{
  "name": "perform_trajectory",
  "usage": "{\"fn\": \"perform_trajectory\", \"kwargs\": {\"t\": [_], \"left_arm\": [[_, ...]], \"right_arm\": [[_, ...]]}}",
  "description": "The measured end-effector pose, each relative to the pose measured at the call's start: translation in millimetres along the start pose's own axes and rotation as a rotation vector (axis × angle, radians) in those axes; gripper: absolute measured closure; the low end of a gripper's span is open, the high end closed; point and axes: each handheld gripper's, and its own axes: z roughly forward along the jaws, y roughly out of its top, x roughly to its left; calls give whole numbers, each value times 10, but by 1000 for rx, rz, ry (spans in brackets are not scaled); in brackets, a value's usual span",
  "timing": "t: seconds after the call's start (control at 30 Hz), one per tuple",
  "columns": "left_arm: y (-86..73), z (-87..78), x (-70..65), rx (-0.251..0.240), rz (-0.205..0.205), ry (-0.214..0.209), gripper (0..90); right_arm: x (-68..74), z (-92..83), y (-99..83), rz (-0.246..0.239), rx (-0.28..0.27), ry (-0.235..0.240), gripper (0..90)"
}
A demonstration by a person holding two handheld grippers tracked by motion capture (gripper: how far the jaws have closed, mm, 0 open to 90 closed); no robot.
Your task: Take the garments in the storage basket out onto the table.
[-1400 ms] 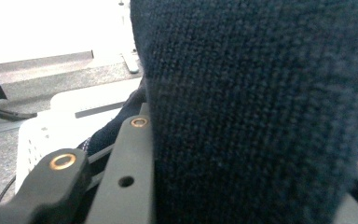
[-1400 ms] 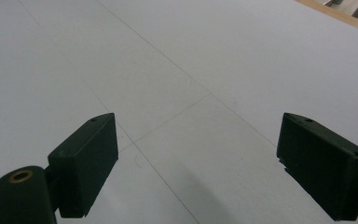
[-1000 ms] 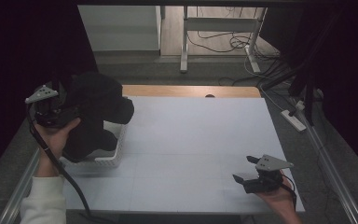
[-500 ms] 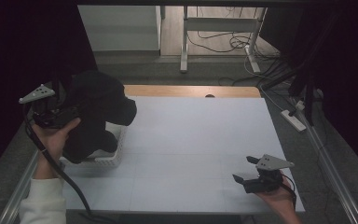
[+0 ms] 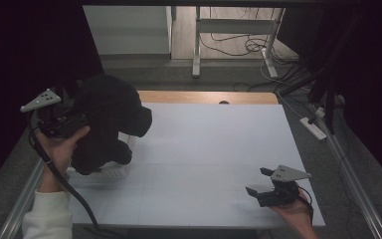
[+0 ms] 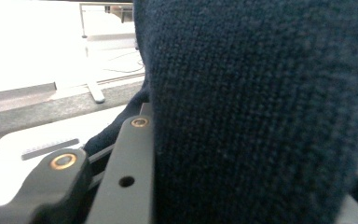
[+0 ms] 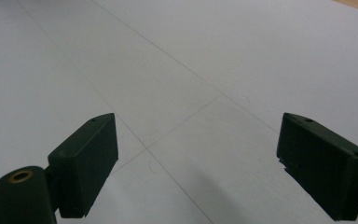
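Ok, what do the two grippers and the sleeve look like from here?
Both the left gripper and right gripper are black, each topped by a grey three-cornered plate with dark dots. Brass-coloured rivets mark the jaws. A black cable trails past the white sleeve.

A dark navy knitted garment (image 5: pixel 107 119), bunched up, hangs over what seems a white basket (image 5: pixel 114 172).
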Motion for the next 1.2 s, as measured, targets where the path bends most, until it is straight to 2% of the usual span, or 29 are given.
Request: {"fn": "perform_trajectory", "kwargs": {"t": [0.47,0.53,0.7,0.97,1.2], "left_arm": [[91,82,-118,8,40,-44,727],[122,100,-129,15,42,-47,727],[225,173,-169,21,41,-52,728],[351,288,-292,21,44,-85,729],[415,359,-389,21,49,-102,729]], "right_arm": [[2,-12,-1,18,-12,0,124],[11,-20,11,42,-29,7,124],[37,-9,39,37,-33,3,124],[-43,-3,9,76,-39,5,124],[-59,-31,5,75,-45,-3,124]]}}
